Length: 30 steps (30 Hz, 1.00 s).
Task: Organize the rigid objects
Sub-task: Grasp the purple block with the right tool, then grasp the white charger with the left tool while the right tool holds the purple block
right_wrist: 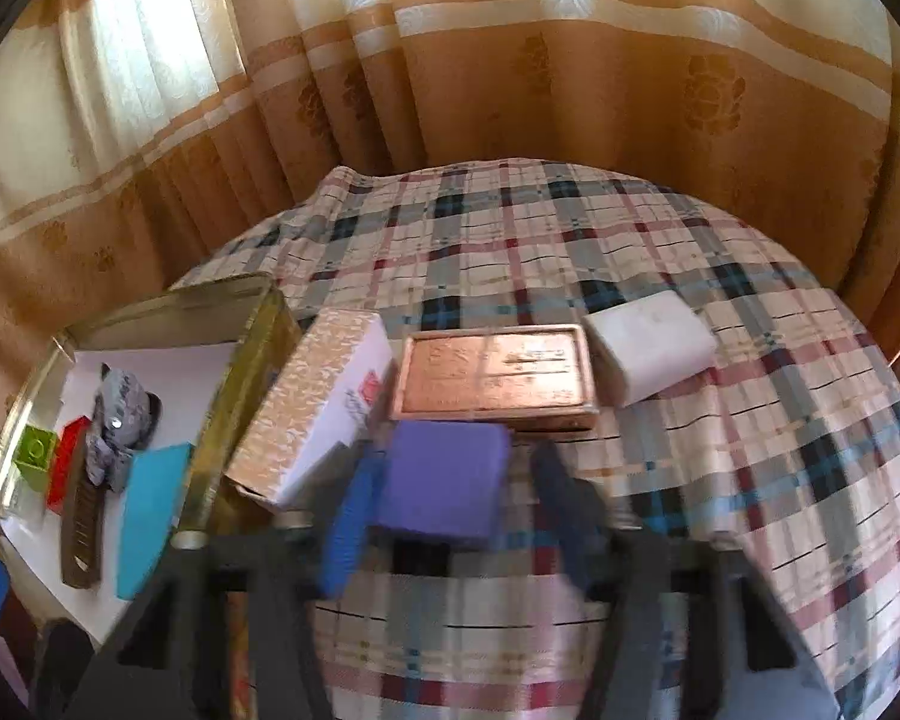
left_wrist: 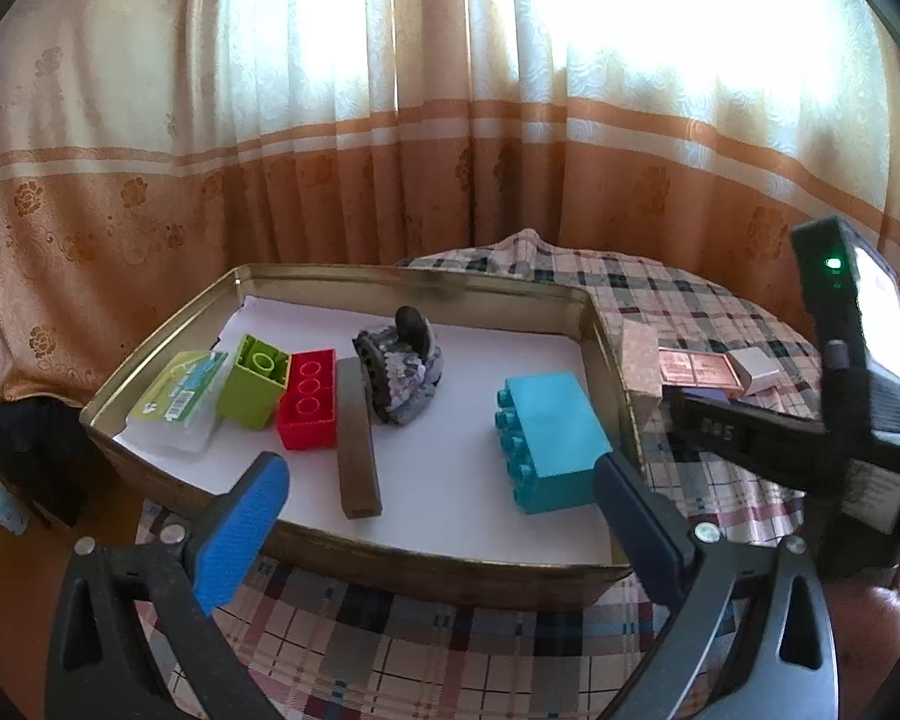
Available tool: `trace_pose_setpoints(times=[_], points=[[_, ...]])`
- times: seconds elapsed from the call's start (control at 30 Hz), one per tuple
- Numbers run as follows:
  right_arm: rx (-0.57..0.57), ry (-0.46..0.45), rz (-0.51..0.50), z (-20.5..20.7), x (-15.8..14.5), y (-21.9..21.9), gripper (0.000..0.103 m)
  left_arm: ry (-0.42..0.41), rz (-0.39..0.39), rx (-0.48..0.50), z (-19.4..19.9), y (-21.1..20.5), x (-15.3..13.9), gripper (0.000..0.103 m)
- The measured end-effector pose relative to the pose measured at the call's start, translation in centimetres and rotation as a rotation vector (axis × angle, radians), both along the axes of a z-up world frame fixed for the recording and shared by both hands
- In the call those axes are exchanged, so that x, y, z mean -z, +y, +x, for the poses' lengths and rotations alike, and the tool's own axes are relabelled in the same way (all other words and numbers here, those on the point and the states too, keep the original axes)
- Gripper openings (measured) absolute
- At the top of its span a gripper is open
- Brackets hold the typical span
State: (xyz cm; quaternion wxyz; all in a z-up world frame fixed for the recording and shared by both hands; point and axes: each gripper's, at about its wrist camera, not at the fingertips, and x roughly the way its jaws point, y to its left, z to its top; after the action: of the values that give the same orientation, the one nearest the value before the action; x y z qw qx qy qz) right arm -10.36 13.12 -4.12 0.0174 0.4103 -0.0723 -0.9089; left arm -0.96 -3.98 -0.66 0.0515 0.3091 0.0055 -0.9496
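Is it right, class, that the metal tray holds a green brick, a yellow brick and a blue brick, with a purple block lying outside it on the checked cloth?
Not quite: no yellow brick is there. The left wrist view shows a red brick in the metal tray, between the green brick and the blue brick. The purple block does lie outside on the checked cloth.

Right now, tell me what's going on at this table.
A person is sorting small items into a gold tin tray. The right tongs straddle a purple block on the plaid cloth; whether they grip it is unclear. The left tongs hover open over the tray, empty. A copper box and white block wait outside.
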Motion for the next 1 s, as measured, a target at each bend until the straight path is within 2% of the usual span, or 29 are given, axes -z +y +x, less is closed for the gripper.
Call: trace_pose_setpoints(times=[0.1,0.17,0.3,0.43,0.6,0.8,0.9,1.0], points=[[0.006,-0.001,-0.002,0.6,0.0,1.2,0.044,-0.006,-0.003,0.012,0.0,0.3,0.1,0.103],[0.034,0.007,-0.058,1.4,-0.2,3.0,0.044,0.0,0.001,0.032,-0.1,0.6,-0.1,0.103],[0.11,0.056,-0.116,3.1,-1.3,6.2,0.044,0.054,-0.027,0.093,0.1,2.2,-1.2,0.103],[0.186,0.147,-0.051,4.7,-3.6,8.8,0.044,0.061,-0.03,0.156,-0.9,4.2,-2.3,0.103],[0.243,0.205,0.016,5.7,-5.1,11.0,0.044,0.039,-0.003,0.249,-3.0,7.8,-3.3,0.102],[0.288,0.203,-0.015,6.1,-5.2,14.1,0.044,-0.023,-0.044,0.403,-5.9,14.5,-2.7,0.102],[0.31,0.193,-0.034,5.8,-4.9,15.3,0.044,-0.039,-0.096,0.448,-7.3,17.6,-2.1,0.102],[0.318,0.186,-0.048,5.4,-4.7,16.5,0.044,-0.089,-0.1,0.462,-9.2,19.4,-1.5,0.099]])
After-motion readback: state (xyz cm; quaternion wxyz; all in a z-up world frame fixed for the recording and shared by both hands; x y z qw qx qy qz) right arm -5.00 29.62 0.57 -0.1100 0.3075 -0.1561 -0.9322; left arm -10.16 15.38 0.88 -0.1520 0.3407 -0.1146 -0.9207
